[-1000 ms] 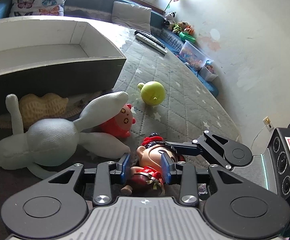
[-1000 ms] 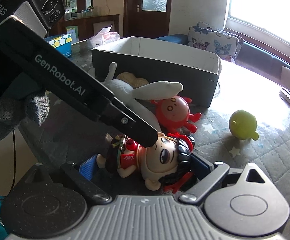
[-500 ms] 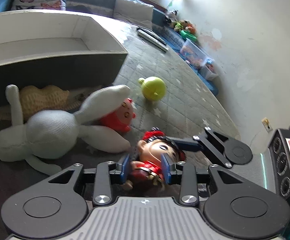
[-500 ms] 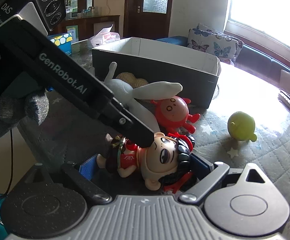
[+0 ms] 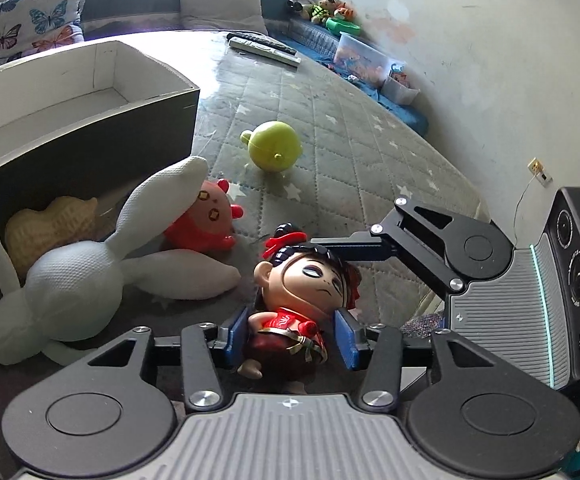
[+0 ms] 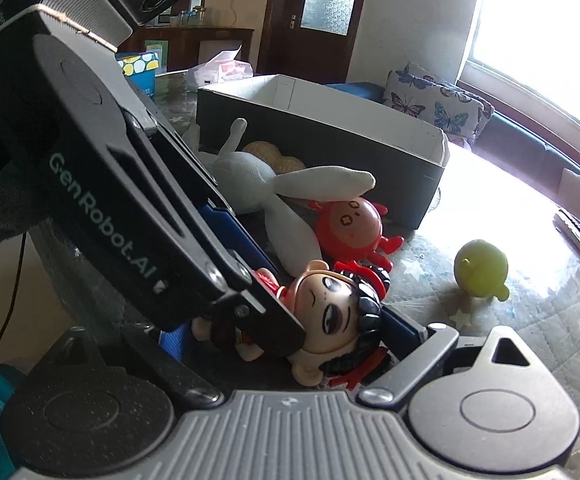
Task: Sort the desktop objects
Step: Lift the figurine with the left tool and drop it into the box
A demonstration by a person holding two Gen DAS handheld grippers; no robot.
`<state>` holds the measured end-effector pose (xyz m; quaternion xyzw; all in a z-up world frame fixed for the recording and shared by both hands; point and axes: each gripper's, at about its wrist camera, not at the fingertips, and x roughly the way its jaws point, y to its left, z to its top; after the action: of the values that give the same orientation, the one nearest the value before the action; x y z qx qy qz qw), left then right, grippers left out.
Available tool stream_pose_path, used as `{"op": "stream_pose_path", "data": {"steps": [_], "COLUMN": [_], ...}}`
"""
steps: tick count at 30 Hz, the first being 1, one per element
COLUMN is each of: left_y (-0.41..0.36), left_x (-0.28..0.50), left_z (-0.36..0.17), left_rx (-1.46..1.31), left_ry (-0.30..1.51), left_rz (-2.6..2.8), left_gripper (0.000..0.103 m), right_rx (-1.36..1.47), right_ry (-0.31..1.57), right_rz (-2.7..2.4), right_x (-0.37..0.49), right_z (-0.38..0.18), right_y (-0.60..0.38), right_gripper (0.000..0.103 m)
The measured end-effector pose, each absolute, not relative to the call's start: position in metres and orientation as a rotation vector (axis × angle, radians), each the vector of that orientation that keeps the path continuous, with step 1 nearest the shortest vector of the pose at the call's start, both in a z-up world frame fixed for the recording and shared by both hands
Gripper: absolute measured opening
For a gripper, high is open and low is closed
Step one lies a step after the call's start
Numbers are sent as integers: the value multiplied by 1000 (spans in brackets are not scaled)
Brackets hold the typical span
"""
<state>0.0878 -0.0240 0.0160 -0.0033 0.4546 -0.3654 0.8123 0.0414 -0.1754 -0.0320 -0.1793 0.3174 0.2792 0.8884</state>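
A big-headed doll in red clothes [image 5: 301, 300] [image 6: 329, 312] is between both grippers. My left gripper [image 5: 291, 336] has its blue pads around the doll's body, a small gap showing on the right side. My right gripper [image 6: 290, 340] sits around the doll's head with its jaws wide apart; one finger [image 5: 353, 246] lies along the top of the head. A white plush rabbit [image 5: 90, 280], a red round toy [image 5: 206, 224] and a green ball toy [image 5: 274, 151] lie on the mat. A grey open box [image 5: 70, 120] stands behind them.
A tan knitted toy [image 5: 46, 228] lies against the box wall. Remote controls [image 5: 264, 46] lie at the far end of the quilted mat [image 5: 349, 152]. A sofa with butterfly cushions [image 5: 30, 28] and toy bins [image 5: 361, 60] line the wall. A tissue box [image 6: 142, 68] stands at the back.
The doll has been raised from lying to nearly upright and both grippers have lifted with it. The left jaws look slightly wider than before.
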Motion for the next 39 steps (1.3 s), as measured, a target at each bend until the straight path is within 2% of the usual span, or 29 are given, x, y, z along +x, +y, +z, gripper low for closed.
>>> {"op": "stream_pose_path", "data": {"steps": [10,17,21,27,34,39], "left_y": [-18,-4,7,23,42,55], "left_x": [86,126,164,231,301,323], "left_z": [62,110,122,113,75,54], "left_rx": [34,71,67,43,-29,-91], "left_ry": [833,703,694,752,855,914], "left_rz": [-750,-675,-638,-612,-595,-584], "left_gripper": [46,46,46,46,46,46], "right_rx": [-415,-474,-491,-480,-433,-431], "right_ry": [543,409,381,442,596,697], "right_rz": [566,587,610,652,710,738], "right_x": [50,104,145,218,297,328], "right_z": [3,43,54,50,22,4], "right_y": [-175,-157,-141,-122,-115,-112], "right_gripper": [95,95,95,95,95,95]}}
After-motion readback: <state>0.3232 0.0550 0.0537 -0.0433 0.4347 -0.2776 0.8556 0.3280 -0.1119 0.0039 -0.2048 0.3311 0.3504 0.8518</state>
